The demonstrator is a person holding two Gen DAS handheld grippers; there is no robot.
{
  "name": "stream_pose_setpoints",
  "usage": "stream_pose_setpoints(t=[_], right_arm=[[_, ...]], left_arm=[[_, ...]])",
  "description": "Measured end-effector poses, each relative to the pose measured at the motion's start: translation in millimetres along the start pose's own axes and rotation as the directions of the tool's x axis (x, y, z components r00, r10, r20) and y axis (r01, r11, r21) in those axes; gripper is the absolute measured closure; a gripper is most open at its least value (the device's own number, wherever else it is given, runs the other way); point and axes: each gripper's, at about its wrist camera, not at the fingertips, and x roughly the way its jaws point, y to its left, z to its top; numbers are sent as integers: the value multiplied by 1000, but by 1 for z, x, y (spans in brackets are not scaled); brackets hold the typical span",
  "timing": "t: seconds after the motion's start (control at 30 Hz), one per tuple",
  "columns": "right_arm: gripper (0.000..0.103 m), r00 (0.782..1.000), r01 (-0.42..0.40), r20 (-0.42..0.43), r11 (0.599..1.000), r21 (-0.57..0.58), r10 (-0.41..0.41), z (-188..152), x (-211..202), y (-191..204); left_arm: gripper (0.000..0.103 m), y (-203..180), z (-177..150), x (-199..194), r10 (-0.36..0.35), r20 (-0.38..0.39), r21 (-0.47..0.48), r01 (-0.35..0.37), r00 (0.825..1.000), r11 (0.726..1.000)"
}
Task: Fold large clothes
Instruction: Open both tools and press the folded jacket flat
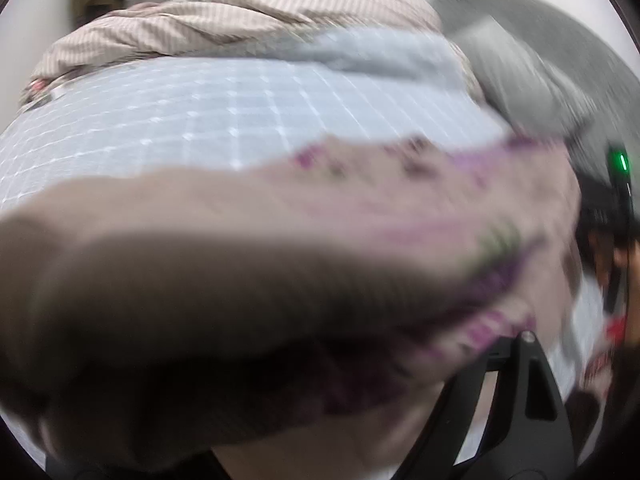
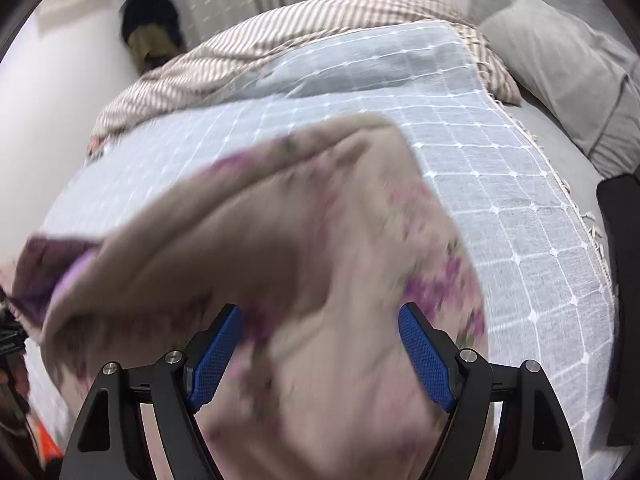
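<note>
We see right gripper [image 2: 320,352] fingers [image 2: 426,360] wide, blurred floral garment [image 2: 280,240] bunched between them, grip uncertain. Left gripper [image 1: 320,420] mostly hidden under garment [image 1: 360,220]; its spread we cannot tell. Garment fills lower centre, over checked blue bedspread [image 2: 500,208].

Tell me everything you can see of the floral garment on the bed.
The floral garment is soft beige cloth printed with purple flowers and a little green, thin-looking and blurred in both views. It lies bunched and creased, not flat, on the light blue grid-patterned cover. A lilac edge shows at its left end. In the right wrist view it fills the gap between the right gripper and its blue pads, which stand wide apart. In the left wrist view it drapes close over the lens.
</note>
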Motion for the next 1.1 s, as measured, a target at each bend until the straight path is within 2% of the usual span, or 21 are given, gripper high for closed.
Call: stream_pose_setpoints(t=[0.1, 0.17, 0.27, 0.33, 0.53, 0.63, 0.77, 0.9, 1.0, 1.1], right_arm=[[21, 993, 29, 108, 997, 65, -36, 11, -10, -14], [21, 981, 34, 183, 987, 157, -63, 11, -22, -34], [21, 976, -22, 213, 955, 296, -43, 7, -29, -68], [21, 977, -45, 213, 939, 342, -31, -2, -33, -80], [21, 986, -80, 165, 904, 419, 10, -26, -35, -98], [21, 991, -67, 134, 906, 417, 11, -39, -37, -95], [20, 993, -19, 117, 926, 377, -27, -51, -37, -87], [20, 995, 15, 85, 949, 316, -44, -59, -27, -80], [20, 998, -4, 60, 951, 309, -15, -63, -16, -83], [20, 999, -2, 49, 950, 313, -13, -66, -13, -88]], left_arm=[[17, 18, 14, -6, 25, 90, -89, -17, 996, 996], [17, 29, 21, -15, 62, 156, -143, -39, 986, 989], [17, 38, 25, -21, 100, 167, -189, -68, 981, 980], [17, 40, 23, -22, 85, 155, -195, -54, 984, 979], [17, 37, -4, -16, 122, 62, -163, -111, 991, 980], [16, 34, -15, -17, 116, 29, -155, -111, 993, 982], [15, 31, -28, -22, 116, 1, -136, -115, 993, 984], [5, 44, -39, -20, 104, -30, -204, -108, 994, 973], [5, 62, -47, -10, 76, -79, -303, -97, 994, 948], [5, 70, -55, -1, 45, -94, -361, -76, 995, 930]])
